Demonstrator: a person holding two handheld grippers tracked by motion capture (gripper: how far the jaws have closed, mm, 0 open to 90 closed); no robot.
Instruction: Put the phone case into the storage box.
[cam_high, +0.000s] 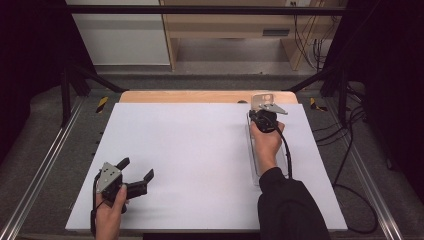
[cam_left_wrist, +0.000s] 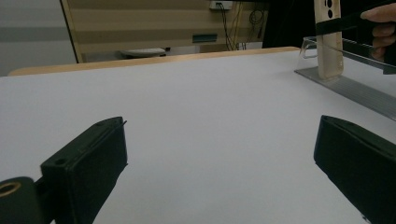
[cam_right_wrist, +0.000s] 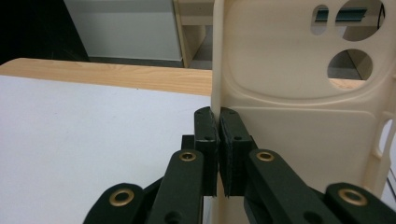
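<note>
A cream phone case (cam_right_wrist: 299, 93) with round camera cutouts stands upright, and my right gripper (cam_right_wrist: 218, 126) is shut on its left edge. From above, the case (cam_high: 262, 98) is at the far right of the white board, with the right gripper (cam_high: 261, 109) just behind it in a person's hand. In the left gripper view the case (cam_left_wrist: 329, 46) rests its lower end on a clear slotted stand (cam_left_wrist: 345, 86). My left gripper (cam_high: 136, 168) lies low at the board's near left, open with nothing between its jaws (cam_left_wrist: 219, 154).
The clear stand (cam_high: 254, 170) runs front to back along the right side of the white board (cam_high: 190, 150). A wooden table edge (cam_high: 200, 96) shows behind the board. Metal rails and cables flank both sides.
</note>
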